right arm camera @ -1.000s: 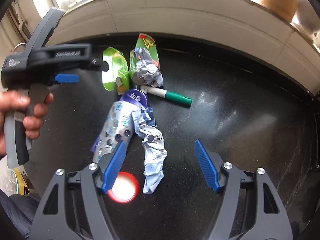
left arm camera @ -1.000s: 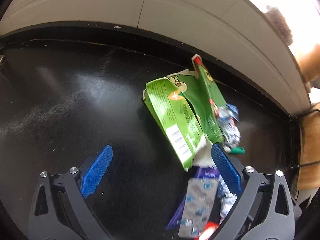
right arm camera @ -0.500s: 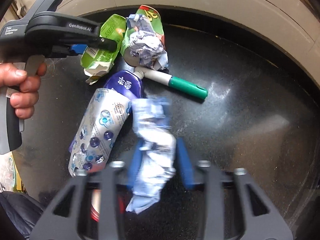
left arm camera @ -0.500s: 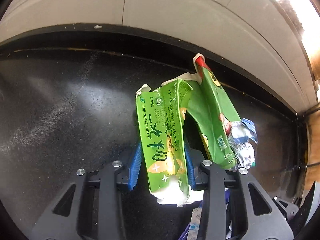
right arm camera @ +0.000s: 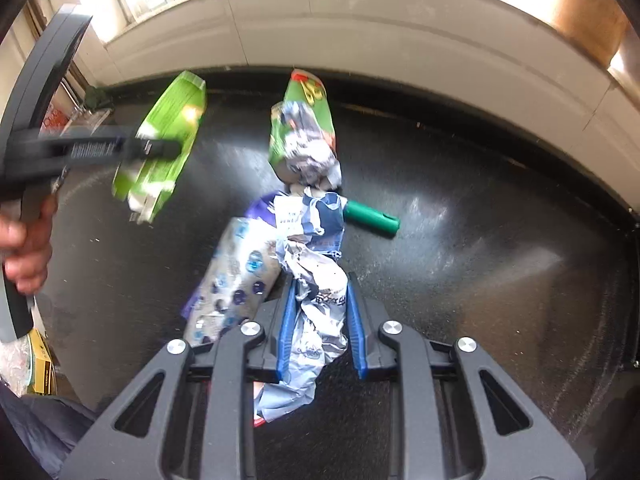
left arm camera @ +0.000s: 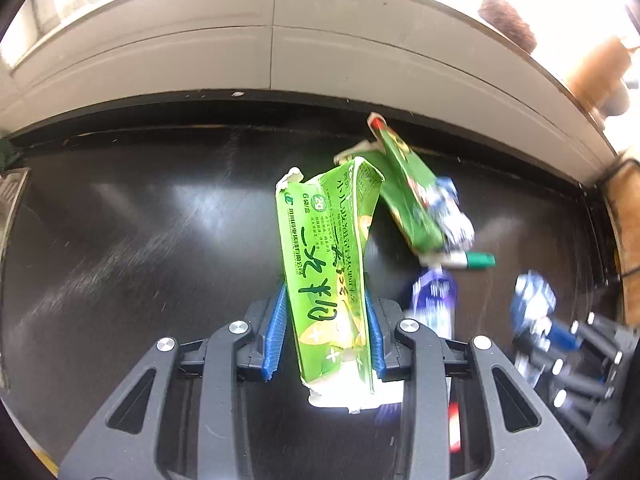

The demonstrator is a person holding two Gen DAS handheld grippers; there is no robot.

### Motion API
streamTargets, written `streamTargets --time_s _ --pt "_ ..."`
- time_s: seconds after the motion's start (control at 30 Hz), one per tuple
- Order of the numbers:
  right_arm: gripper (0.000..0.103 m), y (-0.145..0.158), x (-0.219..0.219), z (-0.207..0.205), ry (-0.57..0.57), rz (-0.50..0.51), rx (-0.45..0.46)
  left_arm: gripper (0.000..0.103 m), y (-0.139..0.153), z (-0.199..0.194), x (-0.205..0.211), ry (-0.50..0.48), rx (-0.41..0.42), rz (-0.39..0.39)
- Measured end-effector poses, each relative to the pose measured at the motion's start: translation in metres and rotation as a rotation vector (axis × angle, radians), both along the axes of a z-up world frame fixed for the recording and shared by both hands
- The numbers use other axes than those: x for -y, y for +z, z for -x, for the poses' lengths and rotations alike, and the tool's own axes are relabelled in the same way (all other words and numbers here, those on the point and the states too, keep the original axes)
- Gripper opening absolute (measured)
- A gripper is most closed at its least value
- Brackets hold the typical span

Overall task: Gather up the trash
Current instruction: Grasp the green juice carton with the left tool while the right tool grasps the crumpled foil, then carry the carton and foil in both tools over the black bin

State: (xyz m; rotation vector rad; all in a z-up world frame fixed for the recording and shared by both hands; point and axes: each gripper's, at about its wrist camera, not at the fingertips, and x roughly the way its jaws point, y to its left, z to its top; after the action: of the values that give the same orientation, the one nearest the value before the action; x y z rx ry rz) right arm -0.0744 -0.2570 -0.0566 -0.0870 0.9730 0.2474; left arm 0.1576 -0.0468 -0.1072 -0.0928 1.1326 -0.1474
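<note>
My left gripper (left arm camera: 326, 330) is shut on a crushed light-green carton (left arm camera: 330, 264), lifted off the black tabletop (left arm camera: 120, 240); the right wrist view shows that carton (right arm camera: 164, 148) blurred in the air at upper left. My right gripper (right arm camera: 320, 320) is shut on a crumpled blue-and-white wrapper (right arm camera: 316, 280), also raised a little. On the table lie a darker green snack bag (right arm camera: 308, 128) with crumpled foil on it, a green-capped marker (right arm camera: 372, 222), and a silver-and-purple pouch (right arm camera: 236, 280). A red cap is mostly hidden under the right gripper.
A pale tiled ledge (left arm camera: 280, 52) runs along the table's far edge. A person's hand (right arm camera: 24, 248) holds the left gripper's handle at the left. A yellow box (right arm camera: 40, 364) sits low at the left beyond the table edge. Wooden furniture (left arm camera: 628, 240) borders the table's right side.
Both grippers went from open to shut. The left closed on the light-green carton and lifted it; the right closed on the crumpled wrapper and raised it slightly.
</note>
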Motion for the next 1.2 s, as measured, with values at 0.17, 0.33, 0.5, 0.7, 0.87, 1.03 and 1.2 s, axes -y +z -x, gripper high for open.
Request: streamTargets --time_s 0.17,0.33,0.5,0.7,0.87,1.03,1.2 --pt "0.024 0.015 -0.006 0.023 0.0 -0.002 0.034 0.034 -0.002 0.054 -0.005 -0.029 -0.006 -0.052" --pt "0.024 0.022 -0.012 0.038 0.011 0.004 0.059 0.034 -0.008 0.087 -0.02 -0.027 -0.026 -0.055" --pt "0.024 0.025 -0.016 0.046 0.024 0.016 0.074 0.034 -0.005 0.104 -0.026 -0.011 -0.009 -0.053" --pt "0.024 0.037 -0.029 0.045 0.057 0.02 0.101 0.034 0.009 0.119 -0.038 0.025 0.046 -0.073" --pt "0.024 0.055 -0.072 0.038 0.155 0.014 0.141 0.034 0.036 0.146 -0.078 0.117 0.112 -0.092" --pt "0.024 0.074 -0.156 0.037 0.339 -0.016 0.167 0.034 0.06 0.191 -0.14 0.279 0.155 -0.125" --pt "0.024 0.075 -0.261 0.056 0.561 -0.038 0.145 0.034 0.067 0.26 -0.211 0.486 0.152 -0.18"
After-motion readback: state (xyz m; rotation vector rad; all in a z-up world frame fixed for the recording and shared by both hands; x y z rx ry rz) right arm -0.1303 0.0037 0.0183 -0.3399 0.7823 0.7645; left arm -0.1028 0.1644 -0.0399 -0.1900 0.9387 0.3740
